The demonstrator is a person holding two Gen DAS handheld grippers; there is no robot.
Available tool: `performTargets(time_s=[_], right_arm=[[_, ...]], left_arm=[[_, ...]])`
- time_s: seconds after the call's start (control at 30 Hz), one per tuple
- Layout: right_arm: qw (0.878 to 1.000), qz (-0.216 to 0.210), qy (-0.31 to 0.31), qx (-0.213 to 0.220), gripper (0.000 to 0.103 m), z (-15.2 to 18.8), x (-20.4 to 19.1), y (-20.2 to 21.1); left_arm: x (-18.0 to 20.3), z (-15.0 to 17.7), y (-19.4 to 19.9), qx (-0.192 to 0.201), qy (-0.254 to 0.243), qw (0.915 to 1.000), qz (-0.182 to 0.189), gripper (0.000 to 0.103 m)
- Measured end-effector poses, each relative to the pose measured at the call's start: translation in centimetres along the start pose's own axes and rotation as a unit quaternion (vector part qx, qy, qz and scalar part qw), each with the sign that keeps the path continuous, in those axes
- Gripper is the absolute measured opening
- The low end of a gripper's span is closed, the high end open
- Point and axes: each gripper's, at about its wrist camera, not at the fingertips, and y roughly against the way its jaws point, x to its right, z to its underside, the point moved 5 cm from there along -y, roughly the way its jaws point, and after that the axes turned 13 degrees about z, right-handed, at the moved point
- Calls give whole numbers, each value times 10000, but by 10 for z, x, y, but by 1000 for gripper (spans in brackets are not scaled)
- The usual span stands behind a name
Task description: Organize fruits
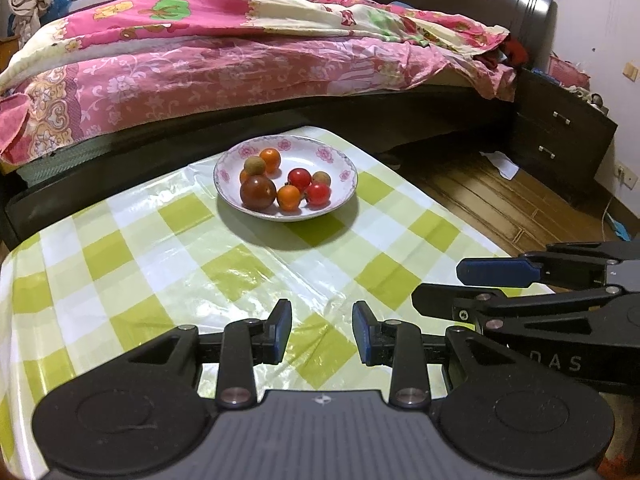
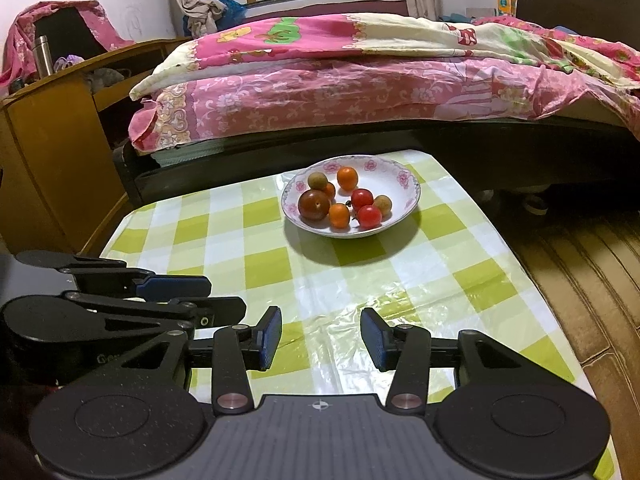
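A white floral plate sits at the far end of the green-checked table. It holds several small fruits: a dark brownish tomato, red cherry tomatoes, orange ones and tan longans. My left gripper is open and empty, low over the table's near end. My right gripper is open and empty beside it; it also shows in the left wrist view.
A bed with pink quilts stands just behind the table. A dark nightstand is at the right, a wooden desk at the left. Wooden floor lies right of the table.
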Motion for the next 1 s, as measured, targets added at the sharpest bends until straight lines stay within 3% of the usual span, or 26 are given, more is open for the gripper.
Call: performTargets(time_s=[0.23, 0.57, 0.77, 1.0], right_arm=[[10000, -29, -19, 2, 42, 3, 0, 4], [9999, -46, -66, 78, 42, 2, 1, 9], [9999, -66, -92, 104, 42, 2, 2, 10], [9999, -79, -103, 112, 42, 2, 2, 10]], left_arm=[[0, 4, 3, -10, 188, 9998, 86, 41], [-5, 6, 10, 165, 384, 9991, -60, 64], [-9, 6, 12, 227, 373, 9984, -347, 80], [-11, 5, 14, 263, 334, 9978, -512, 87]])
